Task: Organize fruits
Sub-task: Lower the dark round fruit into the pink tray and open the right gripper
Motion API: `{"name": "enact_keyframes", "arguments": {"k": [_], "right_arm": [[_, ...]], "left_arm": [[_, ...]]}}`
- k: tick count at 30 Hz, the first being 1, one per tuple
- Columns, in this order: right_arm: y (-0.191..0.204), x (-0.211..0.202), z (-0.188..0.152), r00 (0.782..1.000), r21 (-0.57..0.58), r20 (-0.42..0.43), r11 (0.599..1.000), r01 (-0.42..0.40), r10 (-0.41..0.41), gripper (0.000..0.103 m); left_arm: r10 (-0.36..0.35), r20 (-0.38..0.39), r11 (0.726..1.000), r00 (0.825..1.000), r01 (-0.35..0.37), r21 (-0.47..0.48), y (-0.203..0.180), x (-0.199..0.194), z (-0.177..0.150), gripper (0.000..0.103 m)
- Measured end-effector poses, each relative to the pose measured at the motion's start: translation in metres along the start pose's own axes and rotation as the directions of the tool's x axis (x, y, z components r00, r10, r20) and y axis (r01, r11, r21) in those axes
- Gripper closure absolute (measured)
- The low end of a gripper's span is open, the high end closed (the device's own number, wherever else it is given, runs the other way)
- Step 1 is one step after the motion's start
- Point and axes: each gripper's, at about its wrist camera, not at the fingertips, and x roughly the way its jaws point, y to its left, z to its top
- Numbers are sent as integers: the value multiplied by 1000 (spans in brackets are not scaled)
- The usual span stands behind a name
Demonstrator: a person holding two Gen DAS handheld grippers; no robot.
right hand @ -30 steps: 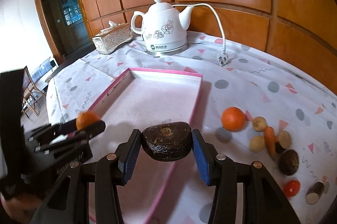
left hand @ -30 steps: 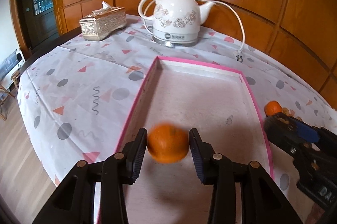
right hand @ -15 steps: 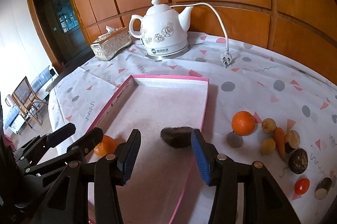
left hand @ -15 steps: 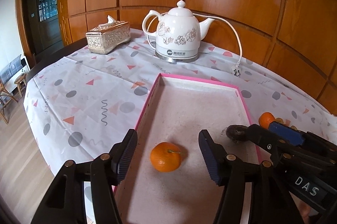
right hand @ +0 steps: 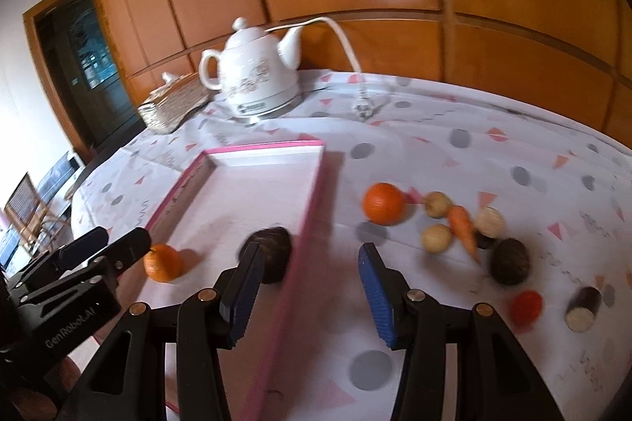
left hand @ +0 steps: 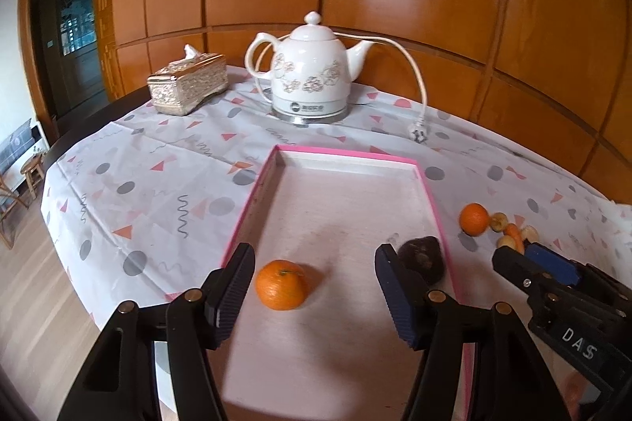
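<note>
A pink-rimmed tray point(left hand: 430, 191) point(right hand: 308, 207) lies on the table. In it are an orange point(left hand: 281, 284) point(right hand: 162, 262) near the front left and a dark brown fruit point(left hand: 420, 258) point(right hand: 272, 249) by the right rim. My left gripper point(left hand: 312, 288) is open and empty, raised behind the orange. My right gripper point(right hand: 308, 286) is open and empty, over the tray's right rim; it also shows in the left wrist view point(left hand: 529, 267). A second orange point(right hand: 383, 203) point(left hand: 474, 218) lies on the cloth right of the tray.
Right of the tray lie a carrot point(right hand: 463, 228), small pale round pieces point(right hand: 436, 238), another dark fruit point(right hand: 509, 261), a red tomato point(right hand: 525, 306) and a cut root piece point(right hand: 584, 308). A white kettle point(left hand: 312, 73) with cord and a tissue box point(left hand: 187, 83) stand at the back.
Both grippers opened and let go: the orange and the dark fruit now lie in the tray. Both grippers have pulled back and up; the right one has swung to the right.
</note>
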Motion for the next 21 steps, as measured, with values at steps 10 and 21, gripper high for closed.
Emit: {"name": "enact_keyframes", "arguments": {"k": [10, 21], "right_arm": [[-51, -16, -26, 994, 116, 5, 988, 105, -106, 52], [-87, -25, -42, 987, 188, -5, 969, 161, -163, 52]], "left_arm": [[-77, -7, 992, 997, 77, 99, -34, -3, -3, 39], [-189, -67, 957, 980, 199, 213, -90, 11, 8, 45]]}}
